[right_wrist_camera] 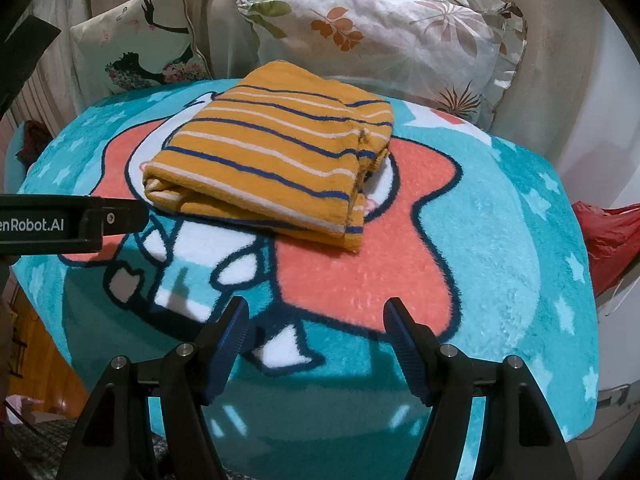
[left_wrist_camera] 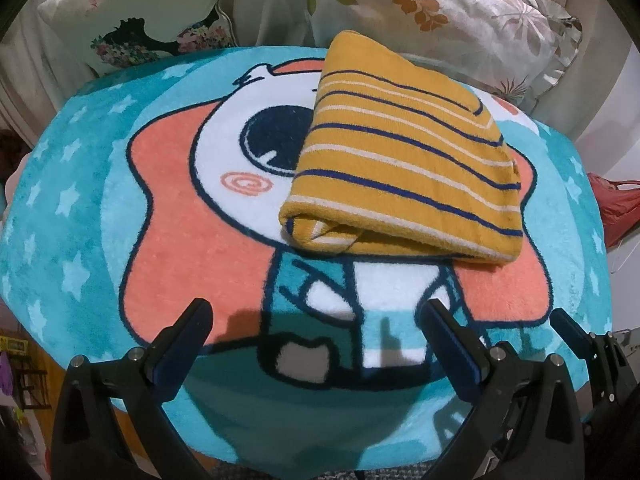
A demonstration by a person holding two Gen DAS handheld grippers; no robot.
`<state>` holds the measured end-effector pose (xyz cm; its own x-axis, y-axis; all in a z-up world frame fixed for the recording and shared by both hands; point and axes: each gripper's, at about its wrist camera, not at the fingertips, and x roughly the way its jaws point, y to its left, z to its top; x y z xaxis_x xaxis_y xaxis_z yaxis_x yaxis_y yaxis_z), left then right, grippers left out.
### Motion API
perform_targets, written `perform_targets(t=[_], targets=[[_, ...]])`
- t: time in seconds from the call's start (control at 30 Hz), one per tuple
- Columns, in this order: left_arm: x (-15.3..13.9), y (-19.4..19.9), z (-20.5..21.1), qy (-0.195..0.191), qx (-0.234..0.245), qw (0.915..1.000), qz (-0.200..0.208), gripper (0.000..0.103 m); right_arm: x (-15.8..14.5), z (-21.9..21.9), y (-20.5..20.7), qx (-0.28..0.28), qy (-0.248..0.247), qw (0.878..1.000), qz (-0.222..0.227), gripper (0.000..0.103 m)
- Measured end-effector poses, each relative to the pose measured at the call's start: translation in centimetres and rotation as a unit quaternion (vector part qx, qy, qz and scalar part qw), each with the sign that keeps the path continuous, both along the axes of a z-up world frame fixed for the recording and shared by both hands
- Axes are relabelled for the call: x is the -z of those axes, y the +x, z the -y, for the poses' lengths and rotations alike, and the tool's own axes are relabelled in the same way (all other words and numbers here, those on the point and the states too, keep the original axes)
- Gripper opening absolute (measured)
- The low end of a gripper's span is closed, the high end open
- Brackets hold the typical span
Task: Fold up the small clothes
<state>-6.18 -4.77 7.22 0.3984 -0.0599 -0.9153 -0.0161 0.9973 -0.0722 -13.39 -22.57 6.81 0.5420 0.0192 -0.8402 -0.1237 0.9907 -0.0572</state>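
A mustard-yellow garment with navy and white stripes (left_wrist_camera: pixel 404 160) (right_wrist_camera: pixel 276 152) lies folded into a thick rectangle on the teal cartoon blanket (left_wrist_camera: pixel 80 208) (right_wrist_camera: pixel 500 240). My left gripper (left_wrist_camera: pixel 316 312) hovers over the blanket's near edge, jaws wide open, nothing between them; the garment lies well beyond its fingertips. My right gripper (right_wrist_camera: pixel 316 312) is also open and empty, short of the garment's near corner. In the left wrist view the right gripper (left_wrist_camera: pixel 580 340) shows at the lower right. The left gripper's body (right_wrist_camera: pixel 68 224) juts in from the left of the right wrist view.
Two printed pillows (left_wrist_camera: pixel 136 28) (right_wrist_camera: pixel 384 40) lean against a beige curtain behind the blanket. A red bag (left_wrist_camera: pixel 616 208) (right_wrist_camera: pixel 608 240) lies off the right edge. A wooden floor (right_wrist_camera: pixel 40 352) shows below at the left.
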Motion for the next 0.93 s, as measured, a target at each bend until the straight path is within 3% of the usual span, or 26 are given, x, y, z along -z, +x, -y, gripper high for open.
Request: perform_targets(t=[0.93], targets=[[1.1,1.6,1.6,-0.003,-0.005,0.9999,-0.014,0.103,0.9,1.7,1.5,0.002,0.013,1.0,-0.007,0.075]])
